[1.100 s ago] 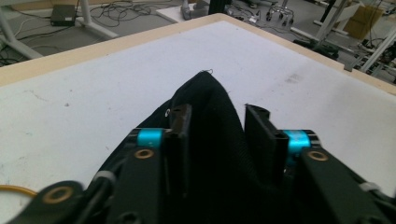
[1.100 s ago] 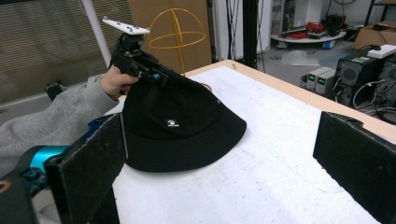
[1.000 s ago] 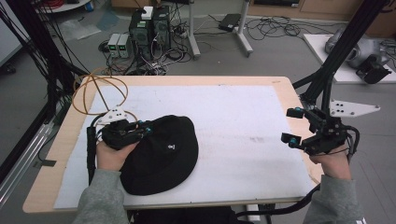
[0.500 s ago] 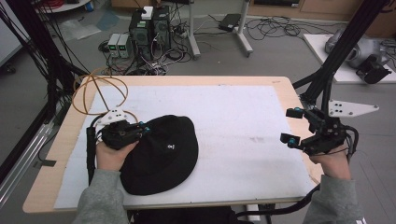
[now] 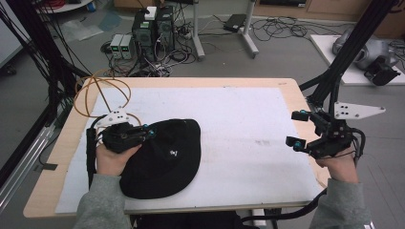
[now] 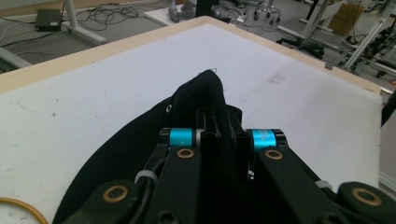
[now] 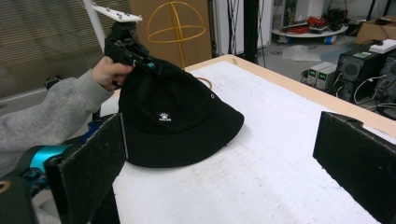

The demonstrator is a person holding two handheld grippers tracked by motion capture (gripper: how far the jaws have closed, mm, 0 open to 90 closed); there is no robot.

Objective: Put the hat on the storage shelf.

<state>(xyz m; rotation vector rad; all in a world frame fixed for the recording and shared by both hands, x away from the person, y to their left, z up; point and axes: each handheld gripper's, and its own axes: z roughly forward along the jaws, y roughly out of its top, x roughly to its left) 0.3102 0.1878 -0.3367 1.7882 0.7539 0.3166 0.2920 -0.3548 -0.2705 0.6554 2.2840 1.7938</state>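
A black bucket hat [image 5: 165,160] of soft cloth, with a small white emblem on its crown and a tiny metal eyelet higher up, lies on the white mat [image 5: 239,124] that covers the table [image 5: 291,88], at the mat's near left part. In the right gripper view its crown [image 7: 163,93] is drawn up into a peak while the brim [image 7: 201,140] rests flat on the mat.

Against the earlier frames the hat lies in much the same place and shape. The jaws of the left hand-held gripper [image 6: 223,135] have just been closing, with a fold of the hat's cloth between them; now they stand narrow, pinched on that fold at the hat's left edge.

The left hand [image 5: 113,160] sits just beside the hat, forearm in a grey sleeve [image 5: 102,205] coming from the near edge, the gripper pointing across the hat. The right hand-held gripper [image 5: 305,129] hovers well to the right of the hat, over the mat's right edge, its jaws wide apart and holding nothing, and faces the hat. An orange cable loop [image 5: 100,95] lies beyond the hat's left side.
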